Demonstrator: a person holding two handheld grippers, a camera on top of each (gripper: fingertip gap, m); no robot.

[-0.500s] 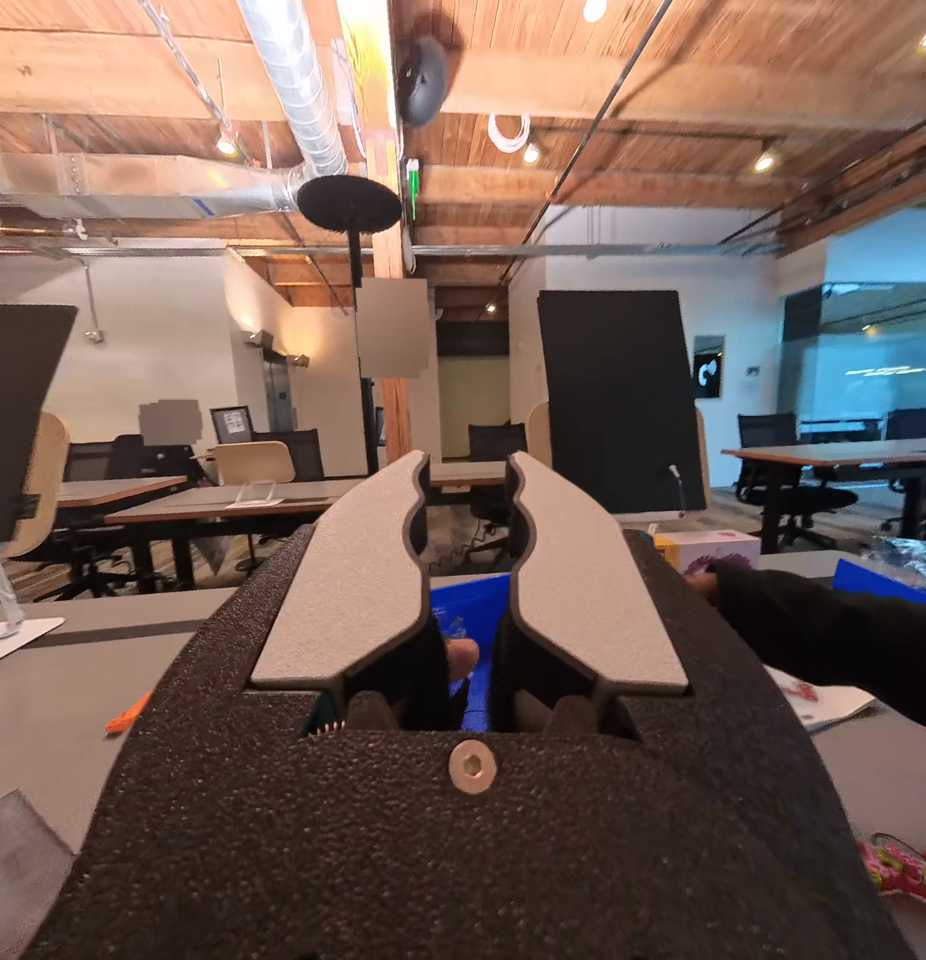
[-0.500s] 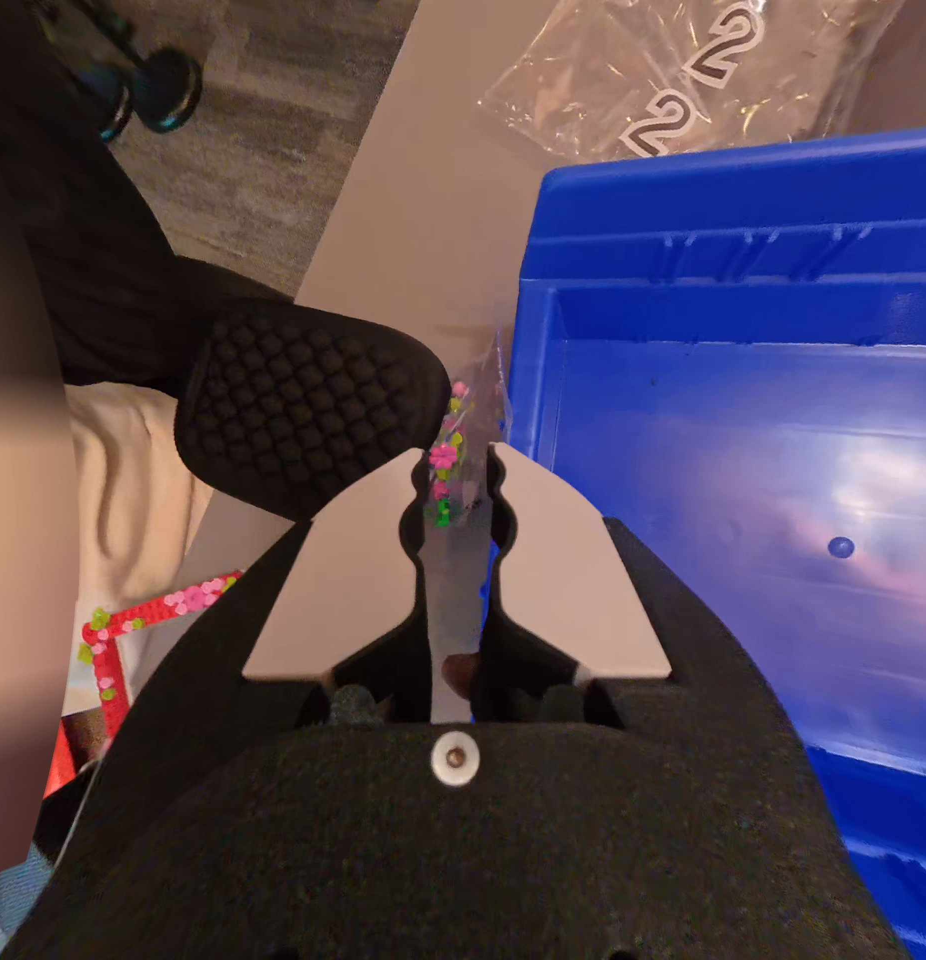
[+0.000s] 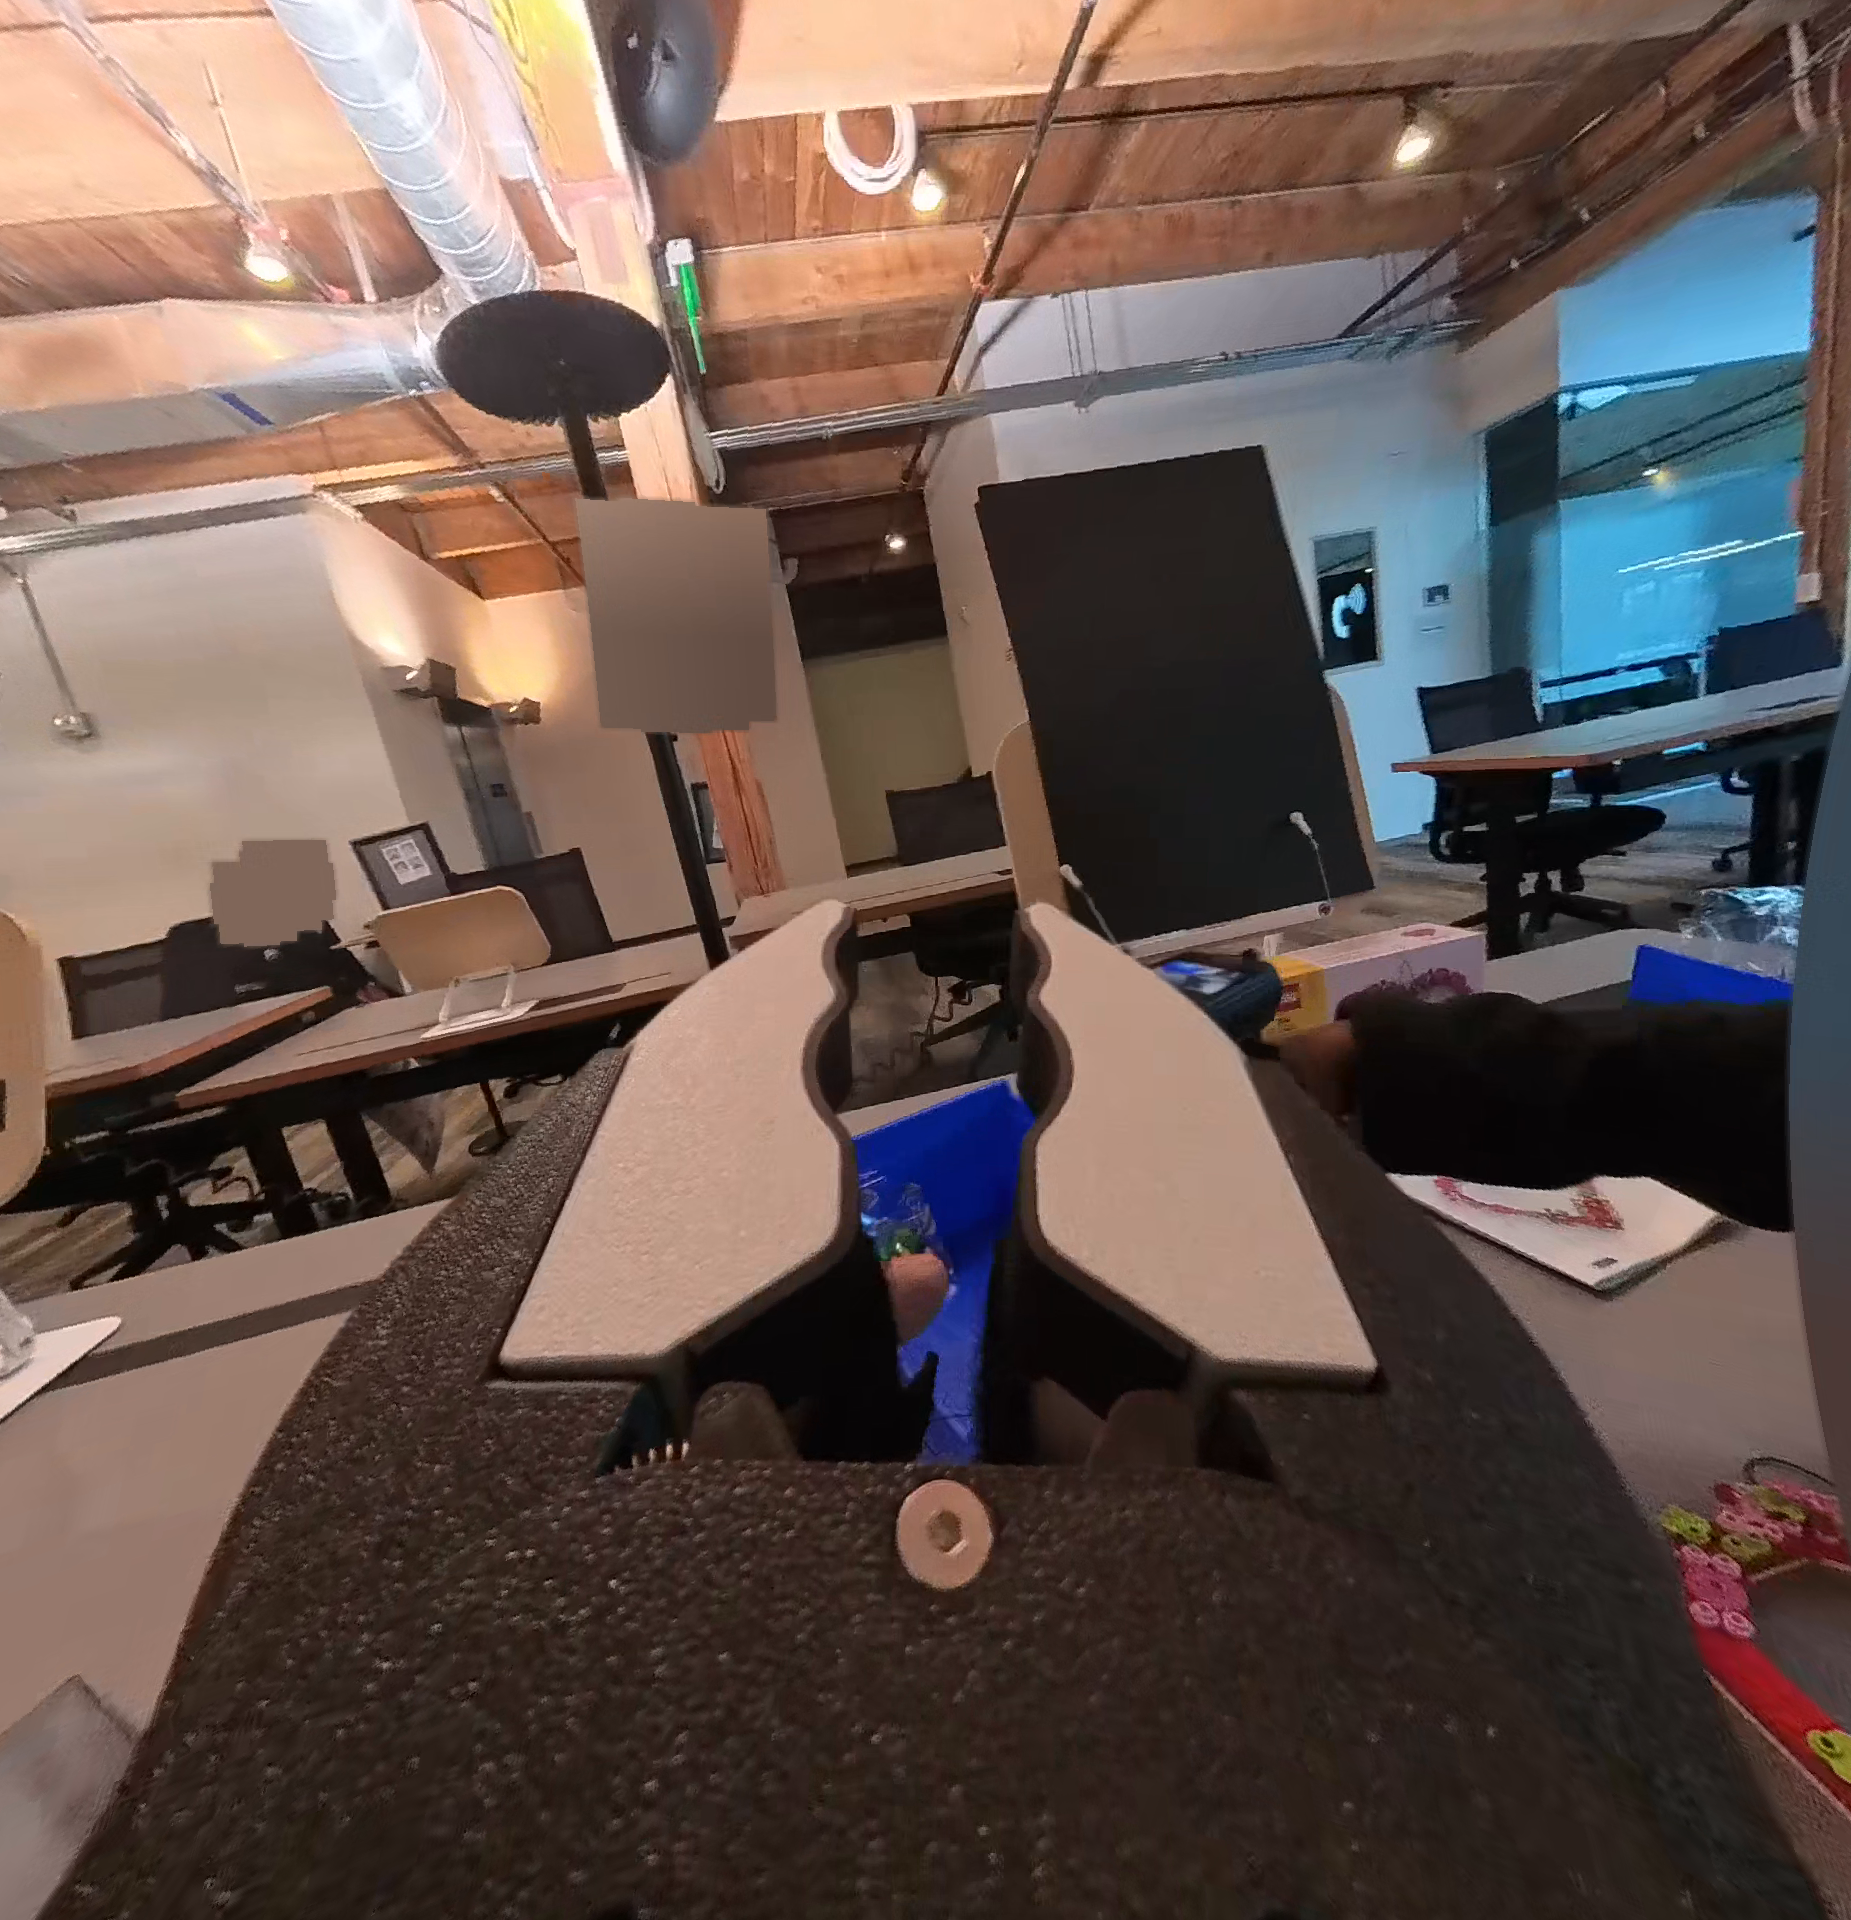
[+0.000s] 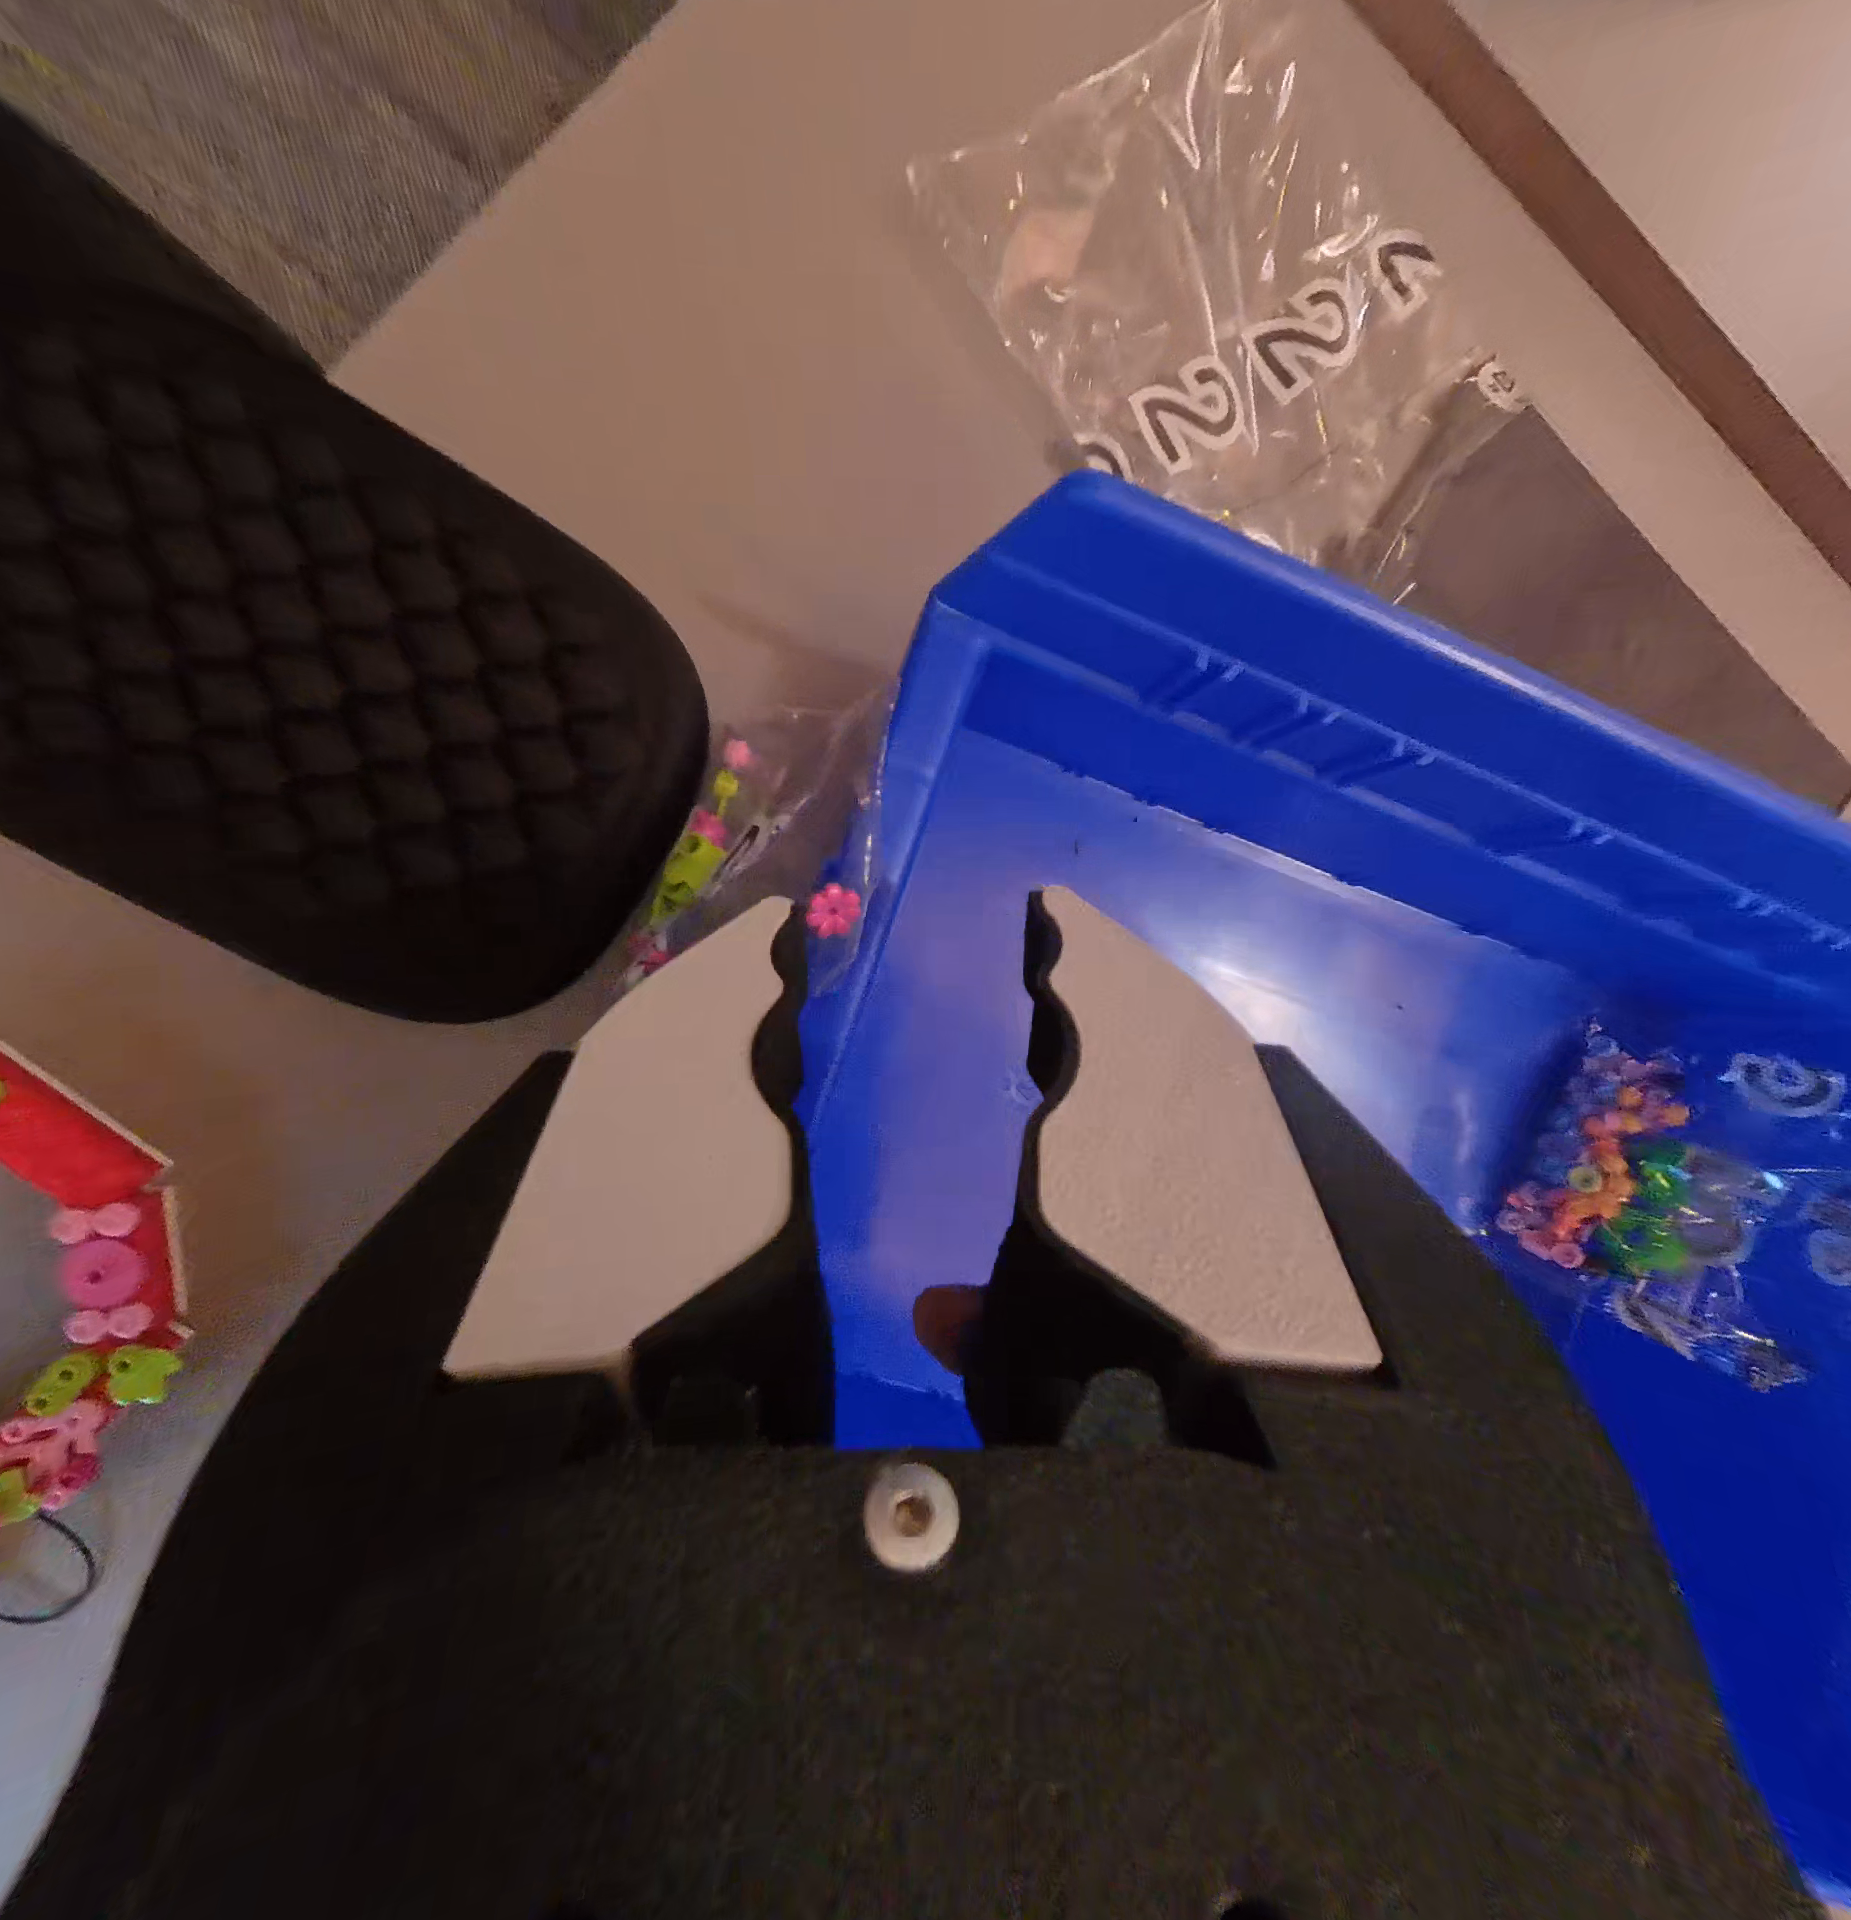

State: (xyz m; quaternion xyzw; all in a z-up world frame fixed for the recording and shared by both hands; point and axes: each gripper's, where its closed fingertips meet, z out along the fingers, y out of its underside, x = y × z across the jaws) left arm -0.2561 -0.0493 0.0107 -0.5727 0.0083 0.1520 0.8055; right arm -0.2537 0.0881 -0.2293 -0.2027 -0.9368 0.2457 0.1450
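Note:
My right gripper is open over the near left corner of a blue plastic bin. Its left fingertip is next to a clear bag of pink and green flower pieces, which lies against the outside of the bin wall. A second clear bag of coloured beads lies on the bin floor to the right. My left gripper is open and empty, raised above the table. The blue bin and a clear bag show through its gap.
A black quilted pad juts in at the left near the table edge. Empty clear bags lie beyond the bin. A red frame with flower pieces lies at the left. A dark sleeve reaches over a booklet. The left gripper's tips are roughly 25 cm from the right gripper's.
My right gripper opened and let go of the clear bag of flower pieces, then turned toward the bin. My left gripper tilted a little; its gap is unchanged.

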